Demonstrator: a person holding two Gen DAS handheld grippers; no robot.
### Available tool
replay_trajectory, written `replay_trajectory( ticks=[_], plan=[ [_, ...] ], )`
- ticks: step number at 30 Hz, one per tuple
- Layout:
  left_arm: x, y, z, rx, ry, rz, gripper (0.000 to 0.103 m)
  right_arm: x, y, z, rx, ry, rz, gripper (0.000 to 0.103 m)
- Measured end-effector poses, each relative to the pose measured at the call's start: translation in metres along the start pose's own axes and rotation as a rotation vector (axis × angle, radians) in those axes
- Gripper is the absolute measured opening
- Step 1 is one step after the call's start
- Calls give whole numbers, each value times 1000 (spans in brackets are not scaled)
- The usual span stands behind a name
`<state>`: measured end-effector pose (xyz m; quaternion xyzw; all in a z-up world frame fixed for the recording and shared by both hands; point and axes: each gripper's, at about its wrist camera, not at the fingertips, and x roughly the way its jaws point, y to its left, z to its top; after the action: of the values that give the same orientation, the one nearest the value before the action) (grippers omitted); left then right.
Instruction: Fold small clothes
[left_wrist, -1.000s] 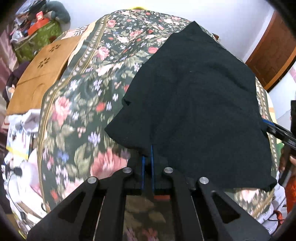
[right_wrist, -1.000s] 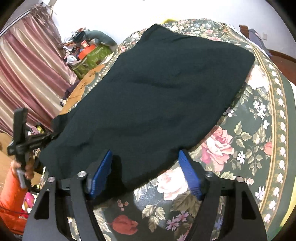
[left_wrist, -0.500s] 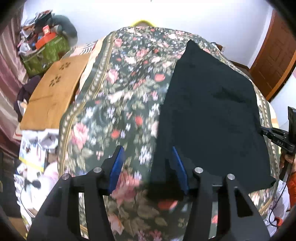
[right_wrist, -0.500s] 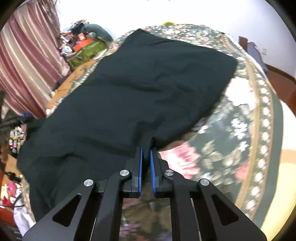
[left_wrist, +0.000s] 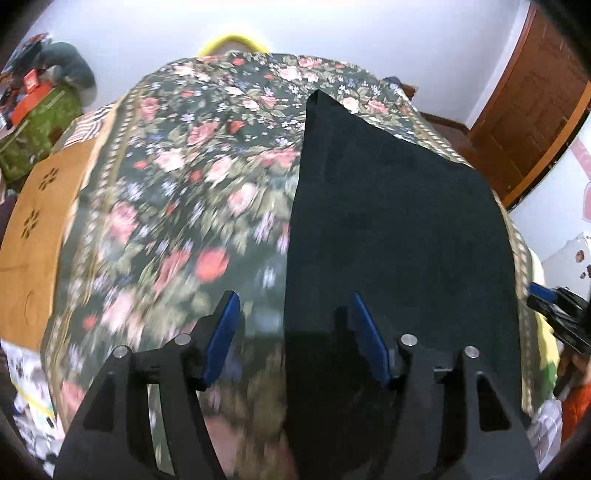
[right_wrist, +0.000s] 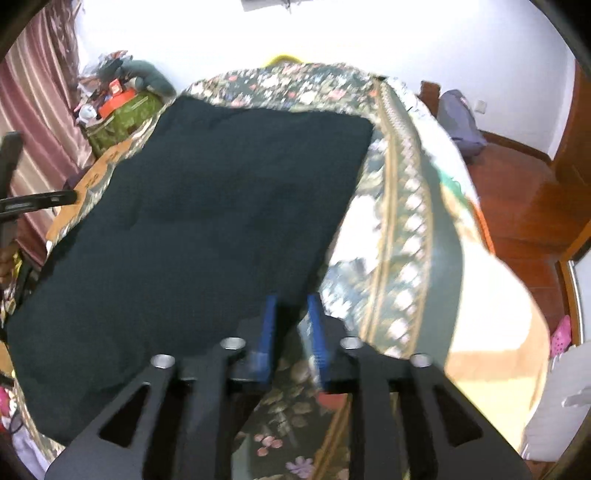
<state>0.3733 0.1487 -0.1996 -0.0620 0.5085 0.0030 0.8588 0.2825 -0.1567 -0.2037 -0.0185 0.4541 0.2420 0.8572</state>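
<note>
Black cloth (left_wrist: 399, 229): soft, limp, light; flat on floral bedspread (left_wrist: 177, 192). Take hold at near corners. My left gripper (left_wrist: 295, 332) and right gripper (right_wrist: 291, 317) are opening, both empty.

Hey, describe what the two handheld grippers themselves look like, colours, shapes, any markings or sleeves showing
Both are alike. The left gripper has two matte black plastic fingers with triangular cut-outs, round silver bolt heads, and flat blue pads on the inner faces. The right gripper has the same black cut-out fingers, silver bolts and ridged blue pads. No cables or markings show. An orange-red sleeve appears at the edge.
</note>
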Motion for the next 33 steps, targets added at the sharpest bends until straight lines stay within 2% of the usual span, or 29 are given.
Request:
replay_trajectory(
  ticks=[1, 2, 5, 9, 12, 13, 14, 15, 16, 17, 20, 25, 29, 31, 33],
  plan=[
    [13, -3, 14, 14, 4, 5, 62, -2, -3, 2, 7, -16, -1, 45],
    [22, -4, 24, 18, 4, 6, 62, -3, -5, 4, 14, -31, -3, 46],
    [48, -4, 51, -13, 16, -14, 62, 4, -8, 8, 21, -34, -4, 46],
    [67, -15, 77, -10, 22, -111, 62, 15, -11, 9, 23, -19, -8, 46],
    [77, -31, 91, 33, -11, -85, 60, 22, -9, 10, 14, -3, -4, 46],
    [81, -36, 95, 45, -16, -77, 57, 24, -8, 10, 10, 0, -4, 46],
    [84, -40, 98, 55, -25, -61, 47, 25, -7, 11, 7, 2, -3, 46],
    [85, -42, 100, 64, -32, -44, 26, 24, -6, 11, 4, 2, -1, 46],
    [87, -45, 100, 76, -36, -38, 15, 24, -6, 11, 2, 0, 2, 46],
    [85, -49, 99, 91, -46, -46, 12, 23, -5, 11, 0, -4, 7, 46],
    [77, -55, 91, 137, -85, 8, 11, 20, -3, 12, -1, -14, 13, 46],
    [60, -36, 84, 92, -101, 77, 11, 17, 0, 11, -1, -17, 25, 46],
    [55, -16, 85, 86, -101, 184, 11, 18, 6, 8, 0, -7, 48, 46],
    [55, -8, 85, 91, -106, 231, 13, 18, 10, 6, -6, 8, 60, 46],
    [58, -2, 83, 81, -89, 261, 19, 20, 16, 2, -15, 38, 80, 46]
  ],
)
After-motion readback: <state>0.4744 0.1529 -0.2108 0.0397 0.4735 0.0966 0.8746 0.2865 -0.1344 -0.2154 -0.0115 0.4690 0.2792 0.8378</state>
